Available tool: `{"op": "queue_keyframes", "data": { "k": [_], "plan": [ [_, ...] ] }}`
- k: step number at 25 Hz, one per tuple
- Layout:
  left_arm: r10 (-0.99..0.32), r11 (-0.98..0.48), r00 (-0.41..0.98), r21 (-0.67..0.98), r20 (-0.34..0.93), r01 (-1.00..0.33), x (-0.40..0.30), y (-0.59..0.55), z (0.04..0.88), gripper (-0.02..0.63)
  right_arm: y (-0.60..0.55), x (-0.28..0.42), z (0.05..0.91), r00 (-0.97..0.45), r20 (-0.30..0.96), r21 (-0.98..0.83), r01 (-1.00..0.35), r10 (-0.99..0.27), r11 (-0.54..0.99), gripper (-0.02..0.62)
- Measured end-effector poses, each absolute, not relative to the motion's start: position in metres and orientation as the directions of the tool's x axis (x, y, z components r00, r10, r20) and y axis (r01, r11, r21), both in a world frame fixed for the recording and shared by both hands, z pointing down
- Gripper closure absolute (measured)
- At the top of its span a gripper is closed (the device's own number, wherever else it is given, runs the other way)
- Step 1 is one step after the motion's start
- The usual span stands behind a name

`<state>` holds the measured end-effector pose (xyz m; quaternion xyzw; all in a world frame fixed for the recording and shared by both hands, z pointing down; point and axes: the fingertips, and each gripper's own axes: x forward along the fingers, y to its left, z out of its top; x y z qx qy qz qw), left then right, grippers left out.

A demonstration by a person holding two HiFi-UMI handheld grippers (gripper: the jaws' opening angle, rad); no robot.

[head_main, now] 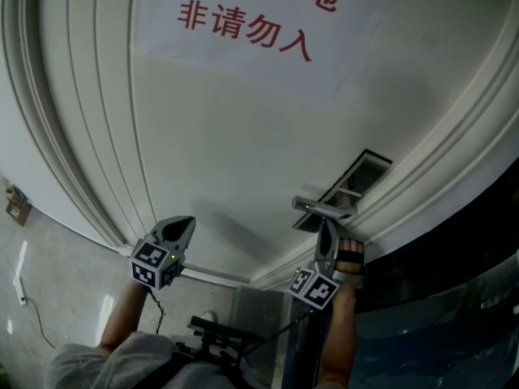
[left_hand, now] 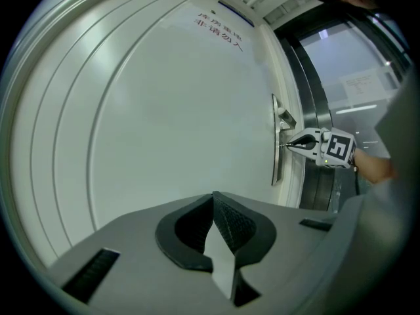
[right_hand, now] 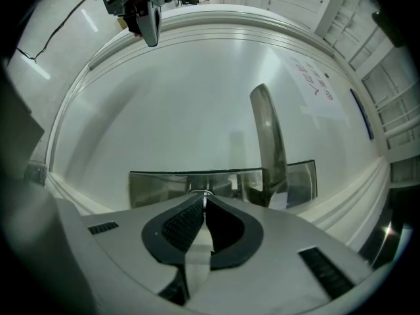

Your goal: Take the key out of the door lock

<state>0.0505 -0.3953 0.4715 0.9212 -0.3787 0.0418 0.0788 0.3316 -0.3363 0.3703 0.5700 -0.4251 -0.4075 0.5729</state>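
Note:
The white door point(head_main: 243, 136) carries a metal lock plate point(right_hand: 157, 186) with a lever handle point(right_hand: 269, 143). My right gripper point(right_hand: 205, 199) is shut on the key point(right_hand: 205, 193), a thin metal sliver between its tips, right at the plate. In the left gripper view the right gripper point(left_hand: 296, 144) points at the plate point(left_hand: 276, 166) just below the handle point(left_hand: 285, 118). In the head view the right gripper point(head_main: 327, 227) reaches up under the handle point(head_main: 323, 209). My left gripper point(left_hand: 213, 199) is shut on nothing and hangs off to the left point(head_main: 188, 221), apart from the door.
A paper sign point(head_main: 259, 14) with red characters is stuck high on the door. Moulded door frame point(head_main: 454, 144) runs along the right, with dark glass point(head_main: 454, 314) beyond it. A cable point(head_main: 28, 314) trails on the tiled floor at lower left.

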Motion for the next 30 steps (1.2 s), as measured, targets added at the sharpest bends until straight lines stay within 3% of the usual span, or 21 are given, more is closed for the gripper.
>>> {"op": "queue_keyframes", "data": {
  "k": [30],
  "plan": [
    [-0.683, -0.71, 0.719, 0.117, 0.127, -0.695, 0.037, -0.379, 0.471, 0.6, -0.317, 0.325, 0.367, 0.317, 0.02, 0.997, -0.073, -0.948, -0.004, 0.574]
  ]
}}
